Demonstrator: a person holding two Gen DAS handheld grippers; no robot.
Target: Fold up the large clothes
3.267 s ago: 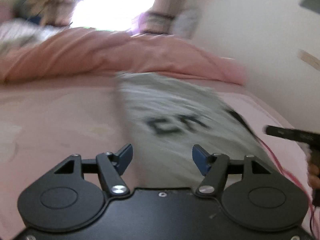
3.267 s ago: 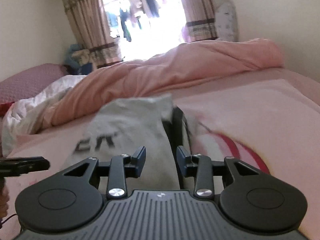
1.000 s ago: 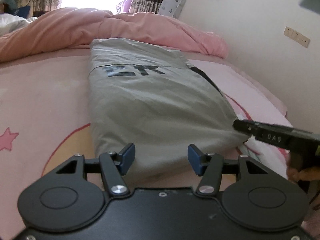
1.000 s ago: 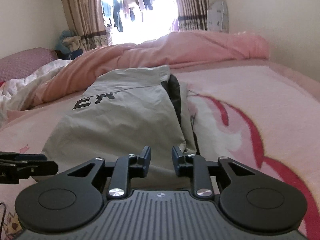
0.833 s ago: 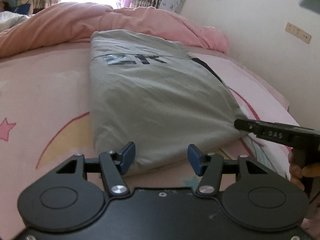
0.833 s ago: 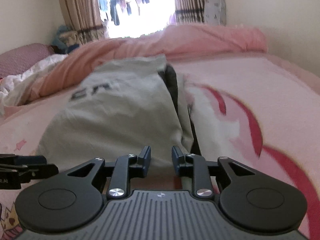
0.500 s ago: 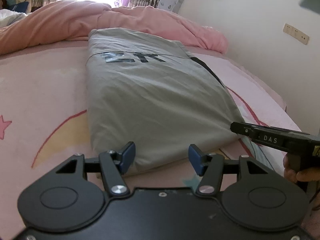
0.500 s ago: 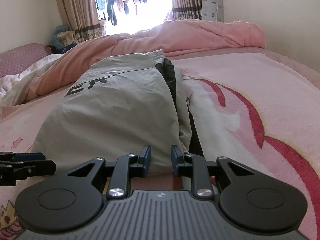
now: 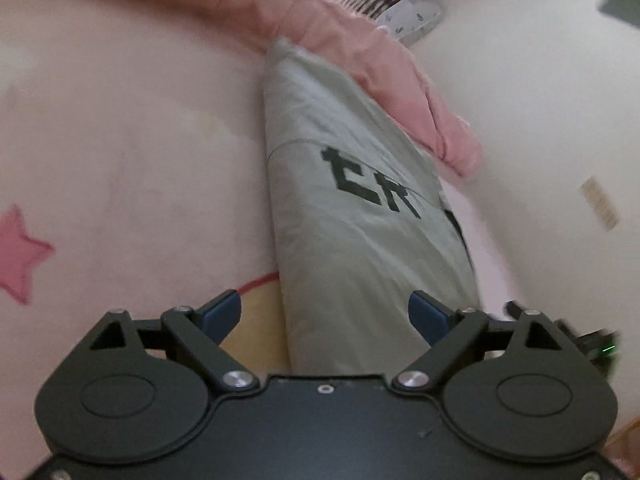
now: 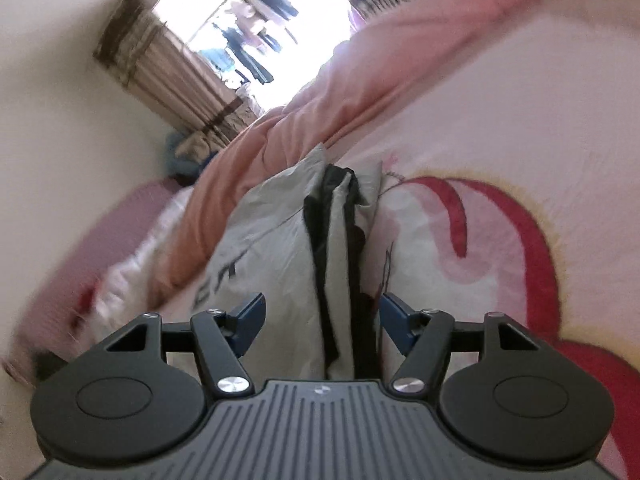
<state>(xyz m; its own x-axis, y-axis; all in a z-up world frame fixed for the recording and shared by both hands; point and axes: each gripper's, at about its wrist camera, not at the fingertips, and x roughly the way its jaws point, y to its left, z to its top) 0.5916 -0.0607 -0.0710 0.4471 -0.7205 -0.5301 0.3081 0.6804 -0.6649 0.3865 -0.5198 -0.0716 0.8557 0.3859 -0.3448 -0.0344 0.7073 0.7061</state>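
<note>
Bed (image 9: 120, 152): pink printed cover, carries everything listed; landmark for this entry is the grey garment.

Quilt (image 9: 360, 52): pink, bunched along the garment's far end, touching it.

Grey garment (image 9: 360, 216): large, black lettering on top, dark lining showing along its right edge; lies on the bed as a long narrow folded pack, lengthwise away from both cameras.

Left gripper (image 9: 326, 312): at the garment's near end, fingers spread wide, holding nothing; near left corner of the cloth sits between them.

Right gripper (image 10: 322, 314): at the garment's near right edge, fingers spread wide over the dark-lined layers, holding nothing.

Step in hand, by judgement: lengthwise fold done, crosswise fold pending. Next move calls for each gripper to pinch a near corner through all layers, then carry the end toward the quilt.
</note>
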